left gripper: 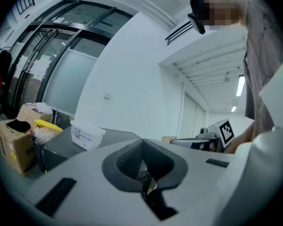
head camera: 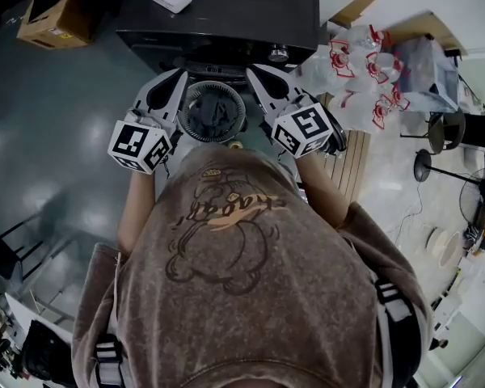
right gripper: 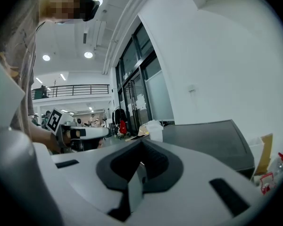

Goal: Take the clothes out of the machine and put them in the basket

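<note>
Holding left gripper (head camera: 180, 76) and right gripper (head camera: 254, 73) level at the machine's (head camera: 226, 10) front edge, jaws of each pressed together on nothing. Seeing dark clothes (head camera: 214, 113) bunched in a round grey-rimmed tub (head camera: 186, 113) just below that edge, between the grippers. Cannot tell whether drum mouth or basket: if drum, whole load left to lift out; if basket, already lying as wanted. Finding no long axis in the crumpled heap, nor any pointing end; reading only the tub's mouth as turned up toward the head view.
</note>
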Demonstrator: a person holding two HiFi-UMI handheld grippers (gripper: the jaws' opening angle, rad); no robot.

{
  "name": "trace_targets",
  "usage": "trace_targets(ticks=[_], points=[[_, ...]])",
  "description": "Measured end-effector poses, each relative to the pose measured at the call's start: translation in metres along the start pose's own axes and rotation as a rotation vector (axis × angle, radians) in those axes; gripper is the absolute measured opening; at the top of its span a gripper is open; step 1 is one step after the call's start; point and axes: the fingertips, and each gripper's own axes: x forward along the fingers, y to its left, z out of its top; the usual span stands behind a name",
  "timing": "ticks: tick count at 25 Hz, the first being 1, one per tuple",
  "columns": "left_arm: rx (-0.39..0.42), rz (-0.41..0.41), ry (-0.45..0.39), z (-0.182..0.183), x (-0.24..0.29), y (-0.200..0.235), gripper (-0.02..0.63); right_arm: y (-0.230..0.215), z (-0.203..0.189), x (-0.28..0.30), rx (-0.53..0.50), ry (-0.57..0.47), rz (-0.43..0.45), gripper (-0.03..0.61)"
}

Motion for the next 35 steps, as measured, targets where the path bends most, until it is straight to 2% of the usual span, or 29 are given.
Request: trace_targets(ticks=[12,35], points=[[-0.029,0.052,0.0,0.003,-0.002,0.016,0.008,-0.007,0.004,0.017,0.002,-0.004,0.0,-0.005],[-0.024,0.108,0.025,-0.004,-0.026,0.023,0.008,0.006,-0.001,0.015,0.015,-0.005,-0.001,-0.005]])
